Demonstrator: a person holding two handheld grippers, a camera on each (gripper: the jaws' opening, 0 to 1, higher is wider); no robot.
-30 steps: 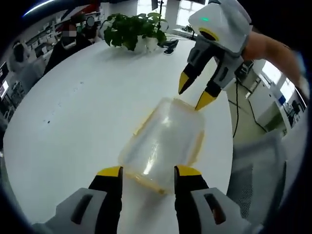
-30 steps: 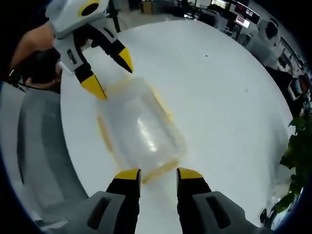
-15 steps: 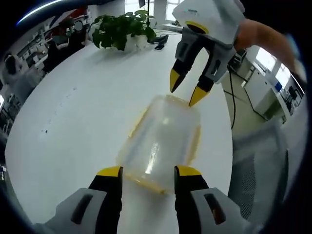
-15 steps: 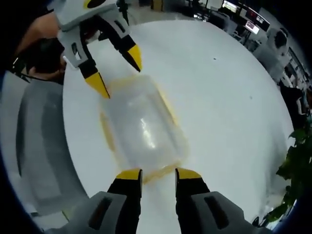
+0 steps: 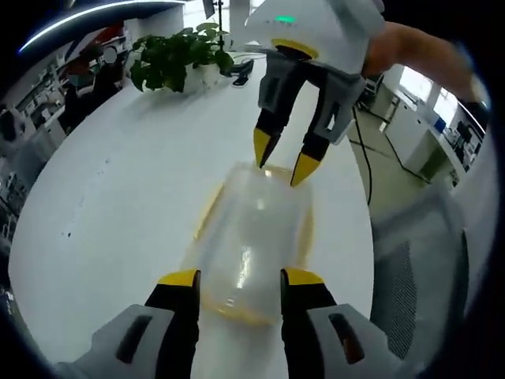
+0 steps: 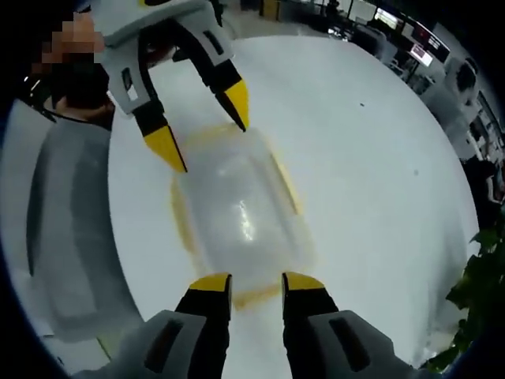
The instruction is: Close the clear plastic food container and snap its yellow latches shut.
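Note:
The clear plastic food container [image 5: 251,237] with its yellow latches lies on the white round table [image 5: 118,197], lid on top. My left gripper [image 5: 235,278] is open, its yellow tips at the container's near end. My right gripper [image 5: 280,156] comes in from the far side, open, tips just over the far end. In the right gripper view the same container [image 6: 241,217] lies between my right gripper [image 6: 248,283], open at its near end, and the left gripper [image 6: 203,126], open over its far end. Nothing is gripped.
A potted green plant [image 5: 175,57] stands at the table's far edge. A grey office chair [image 6: 71,237] sits beside the table. A person's forearm [image 5: 418,55] holds the right gripper. Desks and screens [image 6: 410,31] lie beyond the table.
The right gripper has come lower and closer over the container's far end. In the right gripper view the left gripper also stands closer over the container. The container has stayed on the table.

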